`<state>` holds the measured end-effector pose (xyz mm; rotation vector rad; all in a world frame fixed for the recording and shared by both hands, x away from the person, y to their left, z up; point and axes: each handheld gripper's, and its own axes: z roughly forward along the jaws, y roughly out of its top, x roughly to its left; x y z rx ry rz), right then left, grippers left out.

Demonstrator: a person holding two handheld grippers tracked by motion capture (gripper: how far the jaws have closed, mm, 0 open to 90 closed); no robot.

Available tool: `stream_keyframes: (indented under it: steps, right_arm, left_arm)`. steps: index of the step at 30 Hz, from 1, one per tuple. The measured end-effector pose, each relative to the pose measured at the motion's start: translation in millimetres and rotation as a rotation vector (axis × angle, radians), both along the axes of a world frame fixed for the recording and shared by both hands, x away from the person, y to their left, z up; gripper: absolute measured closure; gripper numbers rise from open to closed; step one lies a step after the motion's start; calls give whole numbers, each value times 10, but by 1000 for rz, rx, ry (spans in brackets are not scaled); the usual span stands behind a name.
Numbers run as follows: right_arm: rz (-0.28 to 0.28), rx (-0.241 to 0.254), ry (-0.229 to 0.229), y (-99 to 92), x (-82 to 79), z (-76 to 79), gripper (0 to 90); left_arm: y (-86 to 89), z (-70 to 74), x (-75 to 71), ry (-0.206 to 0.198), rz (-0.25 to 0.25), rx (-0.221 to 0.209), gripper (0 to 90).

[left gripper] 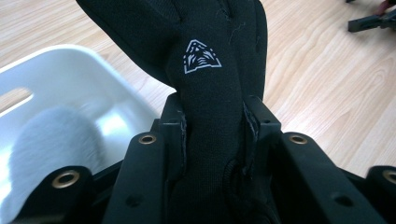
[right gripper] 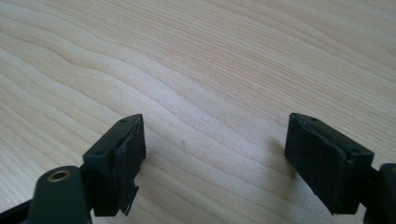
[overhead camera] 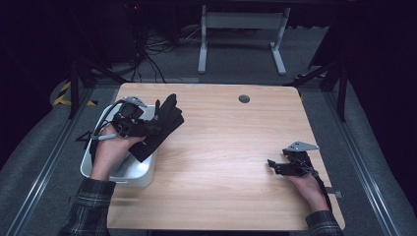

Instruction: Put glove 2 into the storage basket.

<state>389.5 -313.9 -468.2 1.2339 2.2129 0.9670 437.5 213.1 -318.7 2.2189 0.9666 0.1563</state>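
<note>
Dark room all around, grey carpet and a tangle of cables up top in the high view, and your light wooden table (overhead camera: 221, 147) takes up the middle of the frame. There's a small round grommet (overhead camera: 244, 99) near its far edge.

Starting at the left of the high view: the white bin (overhead camera: 142, 173) sits on the left edge of the table, at middle-left of the frame. Your left hand (overhead camera: 110, 147) is right over it with the left gripper (overhead camera: 153, 125), and the jaws are clamped on a black glove (overhead camera: 164, 125). The glove hangs out past the bin's right rim, partly over the wood, fingers pointing to the upper right. In the left gripper view you can see it properly: the glove (left gripper: 205, 93) runs up the middle of the frame, squeezed between the two pads, with a little white triangle logo (left gripper: 201, 57) near the top. The bin (left gripper: 70, 84) is at the left of that view, and there's something grey and blurry inside it that I can't make out.

Over at the lower right of the high view, your right hand (overhead camera: 310, 189) rests on the table with the right gripper (overhead camera: 273, 166), well apart from the glove. In the right gripper view its jaws stand wide apart with just bare wood (right gripper: 201, 70) between them.
</note>
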Motion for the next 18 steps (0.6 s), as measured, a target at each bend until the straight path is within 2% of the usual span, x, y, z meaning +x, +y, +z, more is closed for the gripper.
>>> stream_keyframes:
  steps: [2,7,9,13,18]
  right_arm:
    - [0,0,0,0,0,0,212]
    - [0,0,0,0,0,0,211]
    - [0,0,0,0,0,0,211]
    - [0,0,0,0,0,0,211]
    - [-1,0,0,1,1,0,211]
  left_arm:
    - [40,-3,3,1,8,0,667]
    - [306,0,8,-2,66,9,667]
    - [339,0,11,-6,71,13,667]
    - [542,-8,10,3,112,16,667]
    - [708,-72,3,18,152,14,667]
